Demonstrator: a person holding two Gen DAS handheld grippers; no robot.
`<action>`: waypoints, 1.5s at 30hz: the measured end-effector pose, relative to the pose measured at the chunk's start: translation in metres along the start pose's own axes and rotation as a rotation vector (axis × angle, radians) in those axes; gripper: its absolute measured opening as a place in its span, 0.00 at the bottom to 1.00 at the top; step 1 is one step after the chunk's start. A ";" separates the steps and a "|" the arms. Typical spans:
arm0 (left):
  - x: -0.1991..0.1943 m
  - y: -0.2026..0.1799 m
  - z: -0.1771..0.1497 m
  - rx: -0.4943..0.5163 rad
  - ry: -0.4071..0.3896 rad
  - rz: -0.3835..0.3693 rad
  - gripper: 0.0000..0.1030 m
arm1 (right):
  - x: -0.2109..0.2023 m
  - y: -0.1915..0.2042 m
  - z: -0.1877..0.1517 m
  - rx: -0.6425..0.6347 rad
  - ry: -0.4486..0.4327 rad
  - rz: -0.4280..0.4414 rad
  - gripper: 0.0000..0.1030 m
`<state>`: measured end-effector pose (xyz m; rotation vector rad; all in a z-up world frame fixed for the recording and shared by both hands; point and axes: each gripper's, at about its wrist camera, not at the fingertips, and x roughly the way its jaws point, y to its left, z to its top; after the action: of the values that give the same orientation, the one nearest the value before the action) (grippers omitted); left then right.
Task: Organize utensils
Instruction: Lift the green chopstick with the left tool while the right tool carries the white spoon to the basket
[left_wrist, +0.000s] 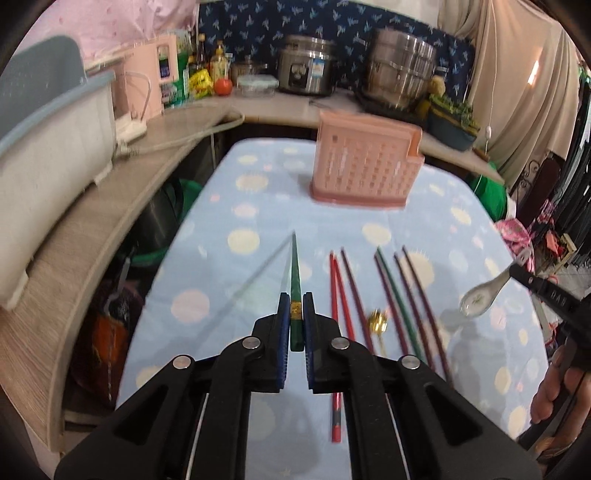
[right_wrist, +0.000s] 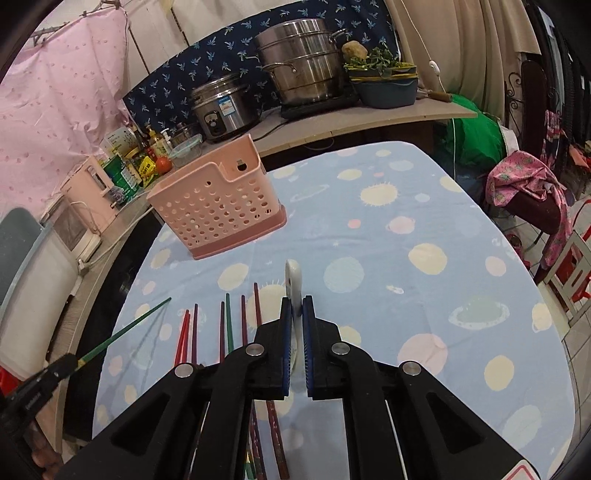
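Observation:
My left gripper (left_wrist: 294, 302) is shut on a green chopstick (left_wrist: 295, 273) and holds it above the table, tip pointing forward; it also shows in the right wrist view (right_wrist: 125, 332). My right gripper (right_wrist: 294, 304) is shut on a white ceramic spoon (right_wrist: 293, 280), held above the cloth; the spoon also shows in the left wrist view (left_wrist: 484, 293). Several red, maroon and green chopsticks (left_wrist: 369, 302) lie side by side on the table, with a small gold utensil (left_wrist: 377, 321) among them. A pink perforated utensil holder (left_wrist: 364, 166) stands at the far end, also seen in the right wrist view (right_wrist: 218, 206).
The table has a light blue spotted cloth (right_wrist: 424, 295). A wooden counter (left_wrist: 74, 221) curves around the left and back, with a rice cooker (left_wrist: 306, 70), steel pots (left_wrist: 400, 66), bottles and a grey bin (left_wrist: 48, 136). A chair with pink cloth (right_wrist: 528, 192) stands at the right.

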<state>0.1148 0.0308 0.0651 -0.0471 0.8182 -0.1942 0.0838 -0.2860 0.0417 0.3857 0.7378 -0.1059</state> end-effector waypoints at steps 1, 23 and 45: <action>-0.003 0.000 0.009 -0.003 -0.016 -0.007 0.07 | 0.000 0.002 0.005 -0.003 -0.006 0.007 0.06; -0.047 -0.034 0.246 -0.010 -0.427 -0.035 0.06 | 0.065 0.060 0.174 -0.073 -0.163 0.083 0.06; 0.086 -0.046 0.271 -0.010 -0.329 -0.009 0.06 | 0.163 0.062 0.183 -0.072 -0.043 0.064 0.06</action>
<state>0.3625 -0.0401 0.1938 -0.0900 0.4915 -0.1846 0.3342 -0.2914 0.0740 0.3373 0.6841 -0.0270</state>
